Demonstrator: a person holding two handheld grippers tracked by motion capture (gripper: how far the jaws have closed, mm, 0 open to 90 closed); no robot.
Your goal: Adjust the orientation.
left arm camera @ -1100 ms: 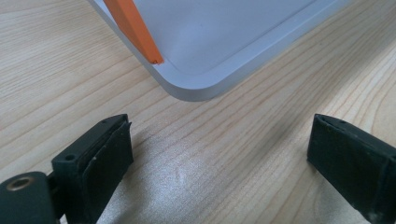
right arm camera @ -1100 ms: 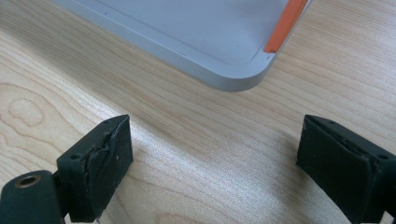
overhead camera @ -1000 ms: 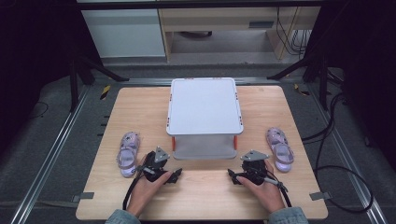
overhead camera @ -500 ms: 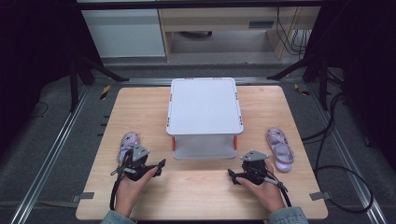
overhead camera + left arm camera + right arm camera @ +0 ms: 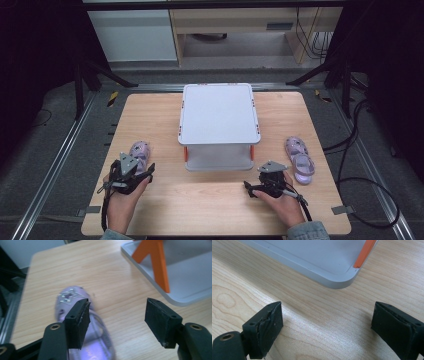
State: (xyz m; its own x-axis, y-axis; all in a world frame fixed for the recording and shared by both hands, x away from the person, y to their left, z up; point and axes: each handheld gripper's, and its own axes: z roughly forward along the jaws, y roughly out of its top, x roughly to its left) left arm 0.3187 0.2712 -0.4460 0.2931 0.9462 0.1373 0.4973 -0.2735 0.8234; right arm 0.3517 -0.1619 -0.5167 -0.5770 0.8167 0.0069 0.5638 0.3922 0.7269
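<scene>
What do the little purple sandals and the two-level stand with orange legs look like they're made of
The sandal by the left gripper looks like soft translucent plastic or jelly rubber: glossy lilac, with light glinting off it. The other sandal looks the same. The stand seems to be matte grey-white moulded plastic with rounded corners; its orange legs look like plastic too, though painted metal can't be ruled out.

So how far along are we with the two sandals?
Nothing looks done: both purple sandals lie on the table beside the white rack. In hand: the left gripper nears the left sandal, jaws just closing, nothing between them. Left: the right sandal is untouched; the right gripper is open.
</scene>
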